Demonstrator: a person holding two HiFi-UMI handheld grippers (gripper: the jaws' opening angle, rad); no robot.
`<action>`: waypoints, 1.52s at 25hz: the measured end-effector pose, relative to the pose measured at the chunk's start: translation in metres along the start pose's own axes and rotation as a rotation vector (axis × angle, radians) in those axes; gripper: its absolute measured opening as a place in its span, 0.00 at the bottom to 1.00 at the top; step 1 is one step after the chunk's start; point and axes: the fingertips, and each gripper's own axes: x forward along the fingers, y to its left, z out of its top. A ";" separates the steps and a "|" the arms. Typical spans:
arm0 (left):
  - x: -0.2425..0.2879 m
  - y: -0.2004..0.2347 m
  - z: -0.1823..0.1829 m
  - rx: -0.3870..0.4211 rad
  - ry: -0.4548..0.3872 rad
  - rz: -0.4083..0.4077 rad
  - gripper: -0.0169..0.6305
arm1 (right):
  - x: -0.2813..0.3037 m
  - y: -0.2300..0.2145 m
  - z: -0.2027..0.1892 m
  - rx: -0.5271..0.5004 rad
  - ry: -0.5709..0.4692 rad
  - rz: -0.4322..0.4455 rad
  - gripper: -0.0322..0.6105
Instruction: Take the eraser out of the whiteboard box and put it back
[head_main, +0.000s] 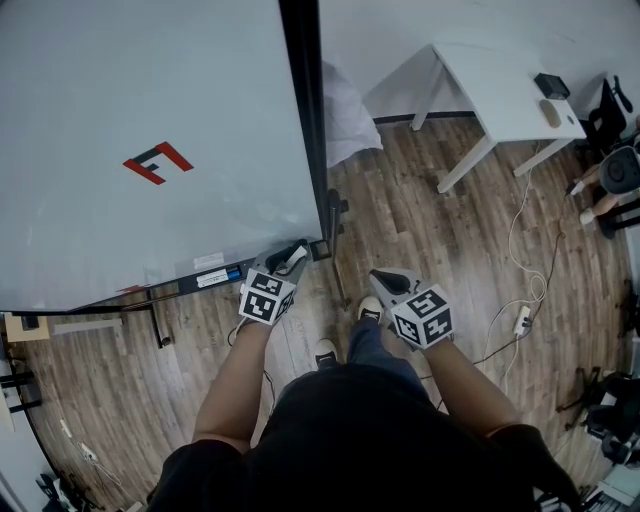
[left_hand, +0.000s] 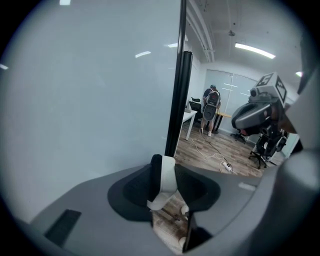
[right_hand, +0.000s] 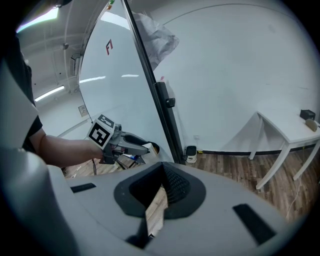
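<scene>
Grips the eraser (left_hand: 168, 175) in the left gripper (head_main: 291, 262): black felt against one jaw, white back against the other, no gap showing on either side, floor visible only beneath. Holds it on edge by its broad faces, probably so as to slide it straight in or out of a narrow slot without tilting.

Works at the 5 o'clock corner of the whiteboard (head_main: 120, 90), with the whiteboard box (head_main: 321, 247) just beside the jaw tips at 1 o'clock in the head view. Cannot tell whether the eraser's far end sits inside the box or clear of it. Judging by the closeness, looks like the moment of lifting out or setting back.

Holds the right gripper (head_main: 386, 281) back at 3 o'clock of the left one, apart from the box, jaws slightly parted with nothing but floor between them, likely parked there to leave the corner free.

Finds the eraser at 1 o'clock of the left gripper's marker cube (head_main: 266, 294), right at the fingertips.
</scene>
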 end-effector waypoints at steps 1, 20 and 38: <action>-0.002 0.000 0.003 0.004 -0.007 0.003 0.26 | 0.000 0.001 0.002 -0.004 -0.003 0.002 0.04; -0.059 -0.007 0.040 0.024 -0.176 0.022 0.25 | -0.006 0.031 0.015 -0.043 -0.026 0.018 0.04; -0.119 -0.007 0.021 0.031 -0.211 0.088 0.25 | -0.021 0.056 0.019 -0.090 -0.052 0.009 0.04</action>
